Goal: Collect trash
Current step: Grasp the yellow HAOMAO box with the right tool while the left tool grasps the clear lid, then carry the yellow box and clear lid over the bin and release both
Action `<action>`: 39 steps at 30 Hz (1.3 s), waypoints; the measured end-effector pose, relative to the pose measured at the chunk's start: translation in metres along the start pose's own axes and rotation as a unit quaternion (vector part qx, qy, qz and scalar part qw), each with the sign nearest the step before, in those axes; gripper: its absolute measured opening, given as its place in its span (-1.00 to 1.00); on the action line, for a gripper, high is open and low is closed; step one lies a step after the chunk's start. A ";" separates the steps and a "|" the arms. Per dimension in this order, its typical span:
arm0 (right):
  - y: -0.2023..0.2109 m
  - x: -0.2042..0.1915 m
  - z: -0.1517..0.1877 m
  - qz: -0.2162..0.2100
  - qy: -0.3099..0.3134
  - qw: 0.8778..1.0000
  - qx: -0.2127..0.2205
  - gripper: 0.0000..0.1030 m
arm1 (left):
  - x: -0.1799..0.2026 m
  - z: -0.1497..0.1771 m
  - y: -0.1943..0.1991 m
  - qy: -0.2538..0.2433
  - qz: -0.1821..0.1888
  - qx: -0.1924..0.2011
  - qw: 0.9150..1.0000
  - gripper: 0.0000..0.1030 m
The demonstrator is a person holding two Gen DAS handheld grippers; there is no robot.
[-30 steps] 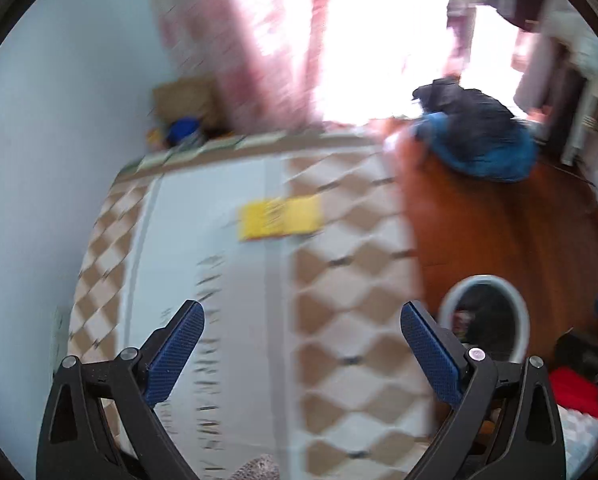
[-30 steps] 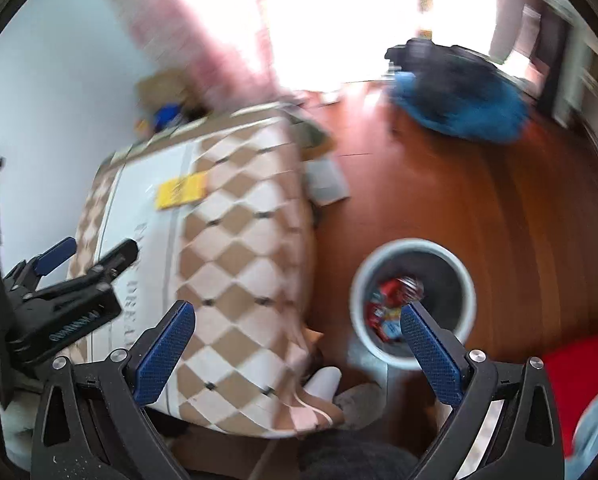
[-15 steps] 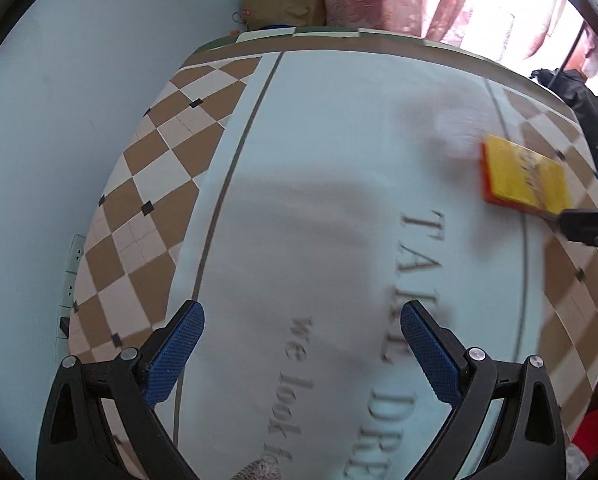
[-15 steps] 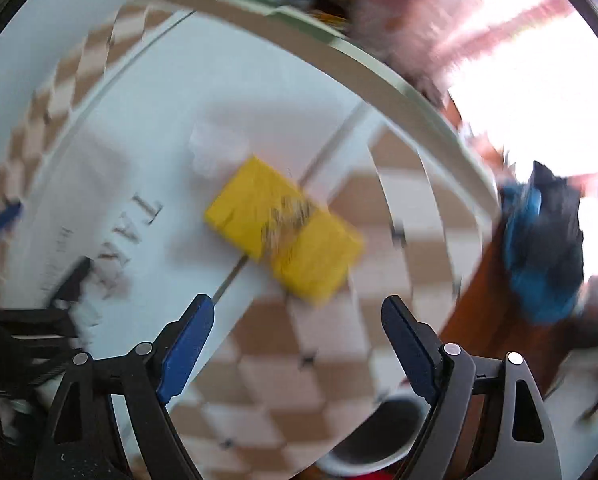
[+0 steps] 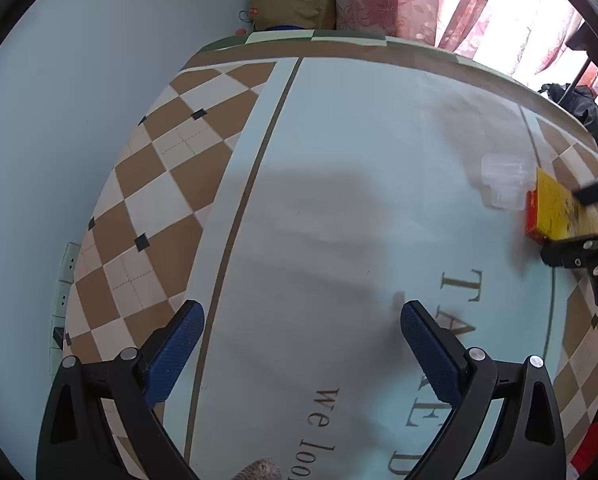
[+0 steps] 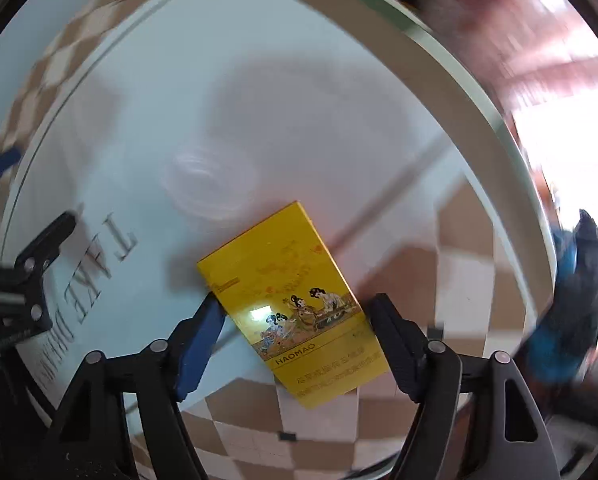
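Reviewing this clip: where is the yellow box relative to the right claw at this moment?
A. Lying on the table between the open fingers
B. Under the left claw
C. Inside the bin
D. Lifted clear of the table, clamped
A: in the right wrist view the yellow box lies flat on the table between the spread fingers of the right claw, which straddle it without yet clamping it.

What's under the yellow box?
The yellow box lies flat on the tablecloth, across its pale centre and checkered border. The cloth directly beneath is covered. A clear plastic piece sits beside it.
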State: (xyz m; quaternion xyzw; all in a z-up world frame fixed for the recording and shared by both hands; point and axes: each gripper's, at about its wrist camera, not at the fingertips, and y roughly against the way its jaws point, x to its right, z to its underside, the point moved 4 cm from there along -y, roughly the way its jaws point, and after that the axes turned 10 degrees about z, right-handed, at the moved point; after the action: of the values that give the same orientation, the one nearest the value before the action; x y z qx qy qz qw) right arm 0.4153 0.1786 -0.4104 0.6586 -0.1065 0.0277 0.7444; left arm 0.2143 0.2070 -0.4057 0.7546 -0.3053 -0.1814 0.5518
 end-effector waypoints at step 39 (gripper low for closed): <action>0.045 0.030 0.115 0.001 -0.328 0.934 0.144 0.25 | 0.079 -0.044 0.061 -0.070 0.085 0.094 0.989 -0.26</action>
State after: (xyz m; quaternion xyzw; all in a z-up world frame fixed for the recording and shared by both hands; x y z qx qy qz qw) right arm 0.4223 0.0685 -0.3483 0.7313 -0.3404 -0.1740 0.5648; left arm 0.2843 0.1746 -0.3292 0.7600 -0.4219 -0.1572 0.4687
